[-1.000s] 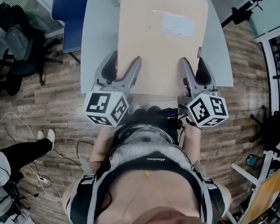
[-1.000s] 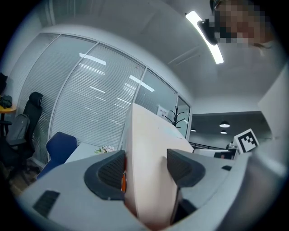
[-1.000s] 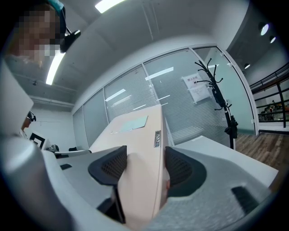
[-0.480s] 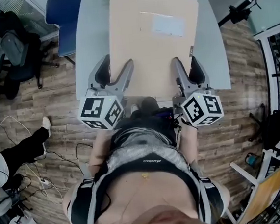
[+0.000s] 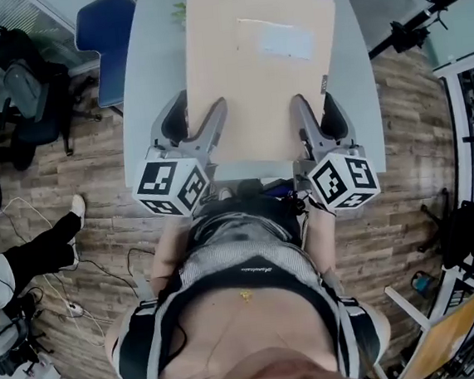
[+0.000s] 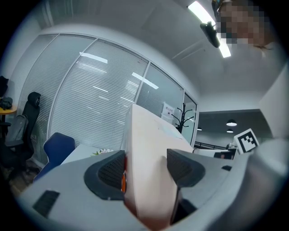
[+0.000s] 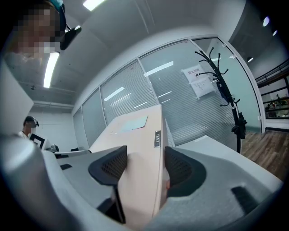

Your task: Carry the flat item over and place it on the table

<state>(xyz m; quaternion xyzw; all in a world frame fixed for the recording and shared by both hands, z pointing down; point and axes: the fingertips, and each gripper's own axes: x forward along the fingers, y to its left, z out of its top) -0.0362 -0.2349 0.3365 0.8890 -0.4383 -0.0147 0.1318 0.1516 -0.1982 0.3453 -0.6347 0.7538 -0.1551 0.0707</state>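
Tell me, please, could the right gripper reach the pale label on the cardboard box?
Probably not: the right gripper grips the cardboard box by its near edge, as does the left gripper; the pale label lies beyond.

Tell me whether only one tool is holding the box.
No, the left tool and right tool each clamp the box at its near end.

Office: glass partitions (image 7: 135, 97) with blinds (image 6: 86, 122), swivel chairs (image 5: 34, 94) at ten o'clock of table (image 5: 153, 76), coat stand (image 7: 227, 88) at two o'clock.
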